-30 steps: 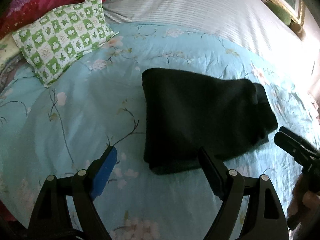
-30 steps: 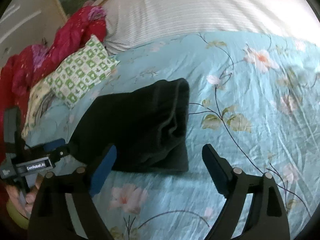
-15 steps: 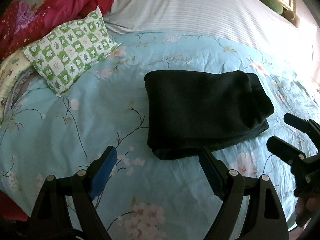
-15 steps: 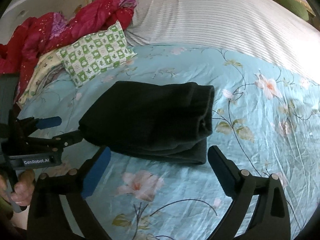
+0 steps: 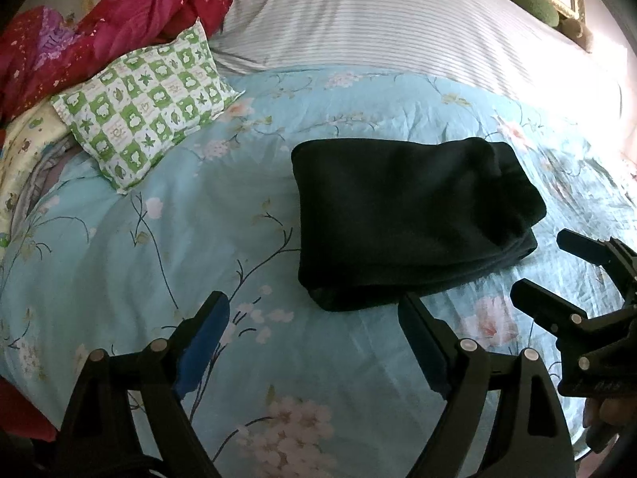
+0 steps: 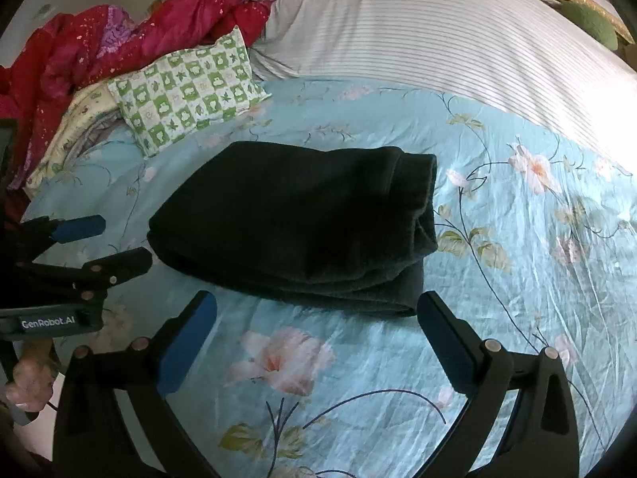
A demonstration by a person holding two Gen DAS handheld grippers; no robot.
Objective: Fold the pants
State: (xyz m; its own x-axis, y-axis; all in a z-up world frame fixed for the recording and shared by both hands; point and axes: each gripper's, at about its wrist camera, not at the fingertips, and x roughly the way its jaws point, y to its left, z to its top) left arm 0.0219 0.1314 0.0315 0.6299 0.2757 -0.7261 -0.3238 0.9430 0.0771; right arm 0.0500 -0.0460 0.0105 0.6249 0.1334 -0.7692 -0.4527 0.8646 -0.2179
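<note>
There is one bit of writing that can be read. In the right wrist view, small white letters say "GenRobot.AI". They sit on a flat black bar on the side of the left gripper (image 6: 93, 241), at the left edge of the picture, just above the hand (image 6: 28, 378) that holds it. In the left wrist view, the right gripper (image 5: 557, 267) has some pale marks low on its black body, but they are too dark and too small to read. No other words, numbers or signs show.
</note>
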